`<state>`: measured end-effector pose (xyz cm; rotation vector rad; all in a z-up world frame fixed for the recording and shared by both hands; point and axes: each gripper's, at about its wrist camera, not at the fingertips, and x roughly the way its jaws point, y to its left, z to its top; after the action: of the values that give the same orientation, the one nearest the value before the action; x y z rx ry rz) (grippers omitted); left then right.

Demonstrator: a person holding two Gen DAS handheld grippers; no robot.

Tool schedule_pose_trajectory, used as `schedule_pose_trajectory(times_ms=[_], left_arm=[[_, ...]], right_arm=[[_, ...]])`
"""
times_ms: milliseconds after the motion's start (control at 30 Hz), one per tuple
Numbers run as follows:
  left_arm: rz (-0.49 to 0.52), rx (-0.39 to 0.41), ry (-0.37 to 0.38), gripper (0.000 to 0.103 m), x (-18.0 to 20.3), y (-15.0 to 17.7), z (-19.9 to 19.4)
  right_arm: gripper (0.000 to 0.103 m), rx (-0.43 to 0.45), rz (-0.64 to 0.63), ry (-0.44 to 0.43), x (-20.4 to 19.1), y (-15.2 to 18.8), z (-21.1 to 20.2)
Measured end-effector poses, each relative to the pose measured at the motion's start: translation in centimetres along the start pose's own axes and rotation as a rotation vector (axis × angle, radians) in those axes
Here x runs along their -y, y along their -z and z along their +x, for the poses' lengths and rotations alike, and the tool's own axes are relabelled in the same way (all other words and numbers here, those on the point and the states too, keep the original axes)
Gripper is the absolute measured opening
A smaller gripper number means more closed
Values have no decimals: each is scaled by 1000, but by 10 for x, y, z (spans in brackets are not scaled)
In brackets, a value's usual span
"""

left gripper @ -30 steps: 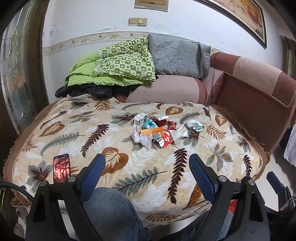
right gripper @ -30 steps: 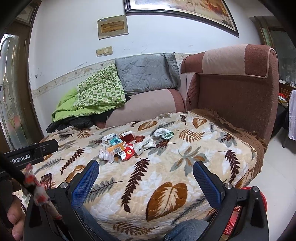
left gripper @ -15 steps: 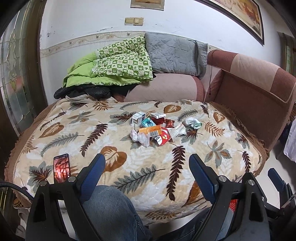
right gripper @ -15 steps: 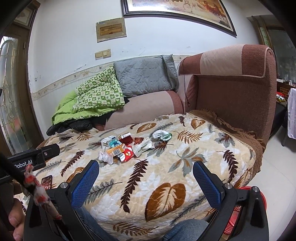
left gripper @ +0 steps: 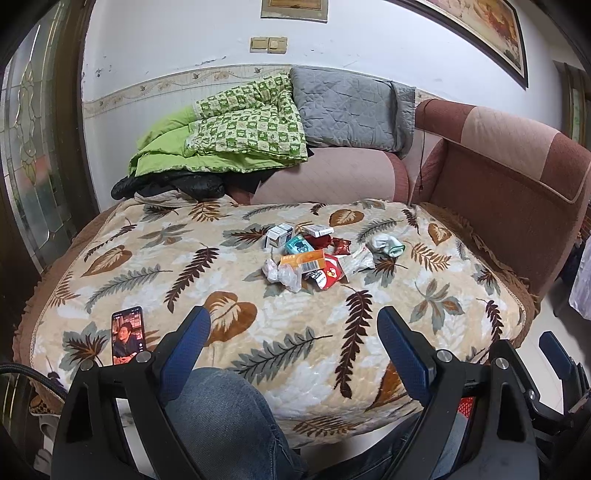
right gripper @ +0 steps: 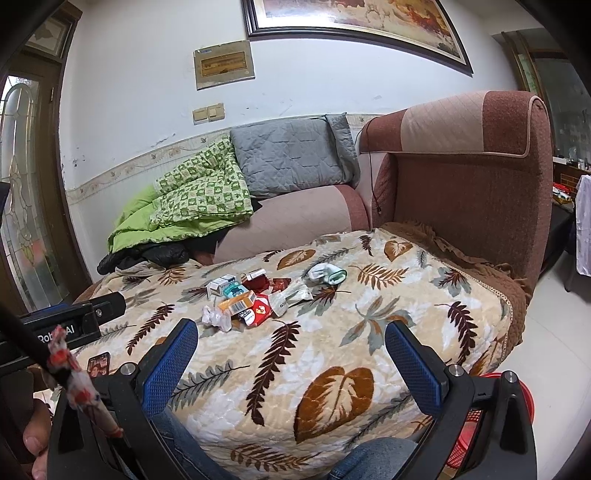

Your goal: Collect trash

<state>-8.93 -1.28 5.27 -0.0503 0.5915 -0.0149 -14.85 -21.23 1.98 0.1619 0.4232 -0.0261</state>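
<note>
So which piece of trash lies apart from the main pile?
The crumpled white-and-mint wrapper: it sits alone toward the sofa arm, while the other trash clusters together.

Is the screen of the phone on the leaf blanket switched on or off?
On. The phone lies flat, screen up, and shows a bright picture with a person, not a dark panel.

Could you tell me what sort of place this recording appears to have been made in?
Most likely a living room in a home: a brown sofa draped with a leaf-patterned blanket, a folded green quilt and grey cushion piled on it, and a framed painting on the wall.
</note>
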Motion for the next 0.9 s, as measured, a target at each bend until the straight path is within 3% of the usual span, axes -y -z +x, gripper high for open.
schedule_pose_trajectory(times_ms=[900], left_arm=[[3, 0, -1, 91, 2, 1, -1]], right_arm=[[103, 11, 4, -5, -1, 0, -4]])
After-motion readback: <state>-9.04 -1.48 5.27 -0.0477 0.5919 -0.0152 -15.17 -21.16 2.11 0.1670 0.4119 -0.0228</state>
